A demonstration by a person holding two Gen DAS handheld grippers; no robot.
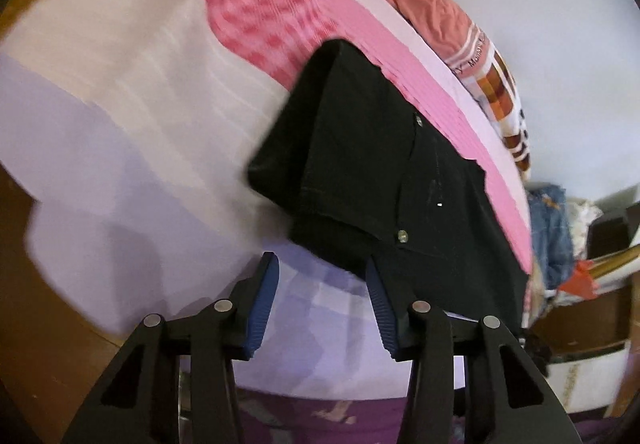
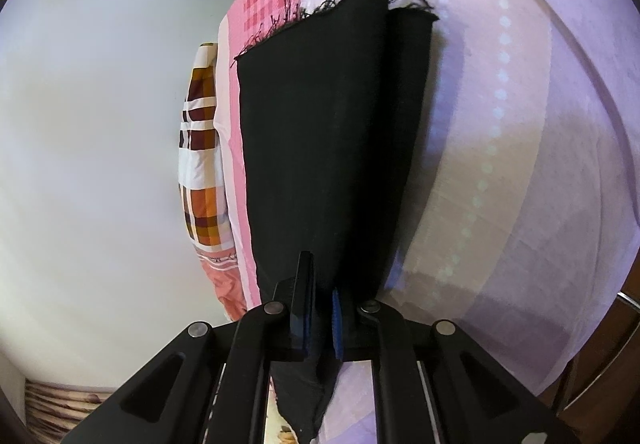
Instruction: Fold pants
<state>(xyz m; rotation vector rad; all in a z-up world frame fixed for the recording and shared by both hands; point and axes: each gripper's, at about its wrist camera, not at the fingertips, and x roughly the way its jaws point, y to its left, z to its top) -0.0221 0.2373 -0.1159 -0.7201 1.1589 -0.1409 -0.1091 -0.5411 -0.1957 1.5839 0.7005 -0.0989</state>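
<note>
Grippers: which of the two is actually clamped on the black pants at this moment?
The right gripper: its jaws pinch the black pants. The left gripper is open, holding nothing.

The pants point(image 1: 384, 172) are plain black with frayed black hems, lying on a bedsheet point(image 1: 120, 124) of pale pink and lilac blocks with a pink checked band. The tongs point(image 1: 322, 308) are black with ribbed blue pads point(image 1: 266, 304), and a pillow point(image 2: 202, 148) at the far side shows orange, maroon and white checks.

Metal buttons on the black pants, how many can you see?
2, both in the left wrist view on the black pants: one button higher along the seam, one button lower, near the edge by the open left gripper. Folds may hide others.
</note>
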